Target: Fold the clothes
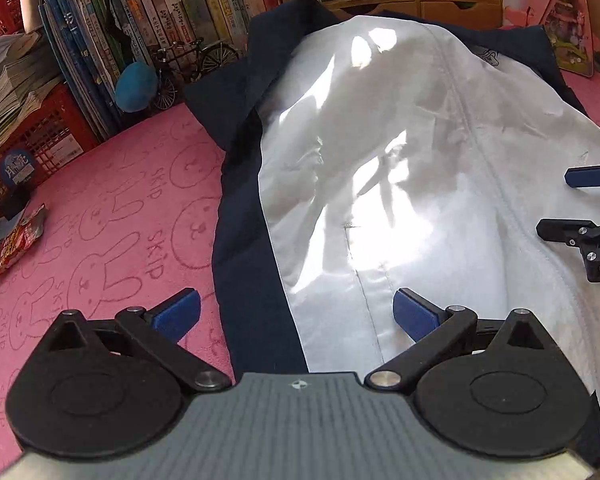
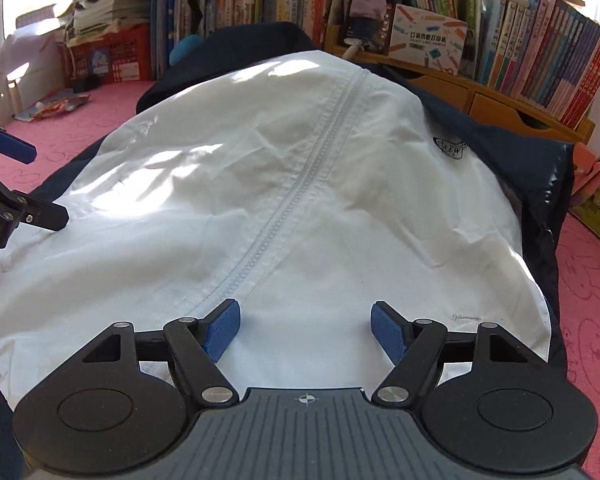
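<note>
White zip-front jacket with navy sleeves and side panels (image 2: 300, 184) lies spread flat on pink bunny-print mat (image 1: 112, 216), zip running up centre, small crest on chest; left gripper (image 1: 296, 314) hangs over its navy-white seam, blue pads wide apart, nothing between; right gripper (image 2: 306, 330) poised over white hem beside zip, jaws spread, holding nothing; crammed bookshelf (image 2: 540, 64) behind.

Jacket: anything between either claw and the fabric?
Nothing visible. The left claw is open over the jacket where navy meets white; the right claw is open over the white panel beside the zipper. Neither holds cloth.
</note>
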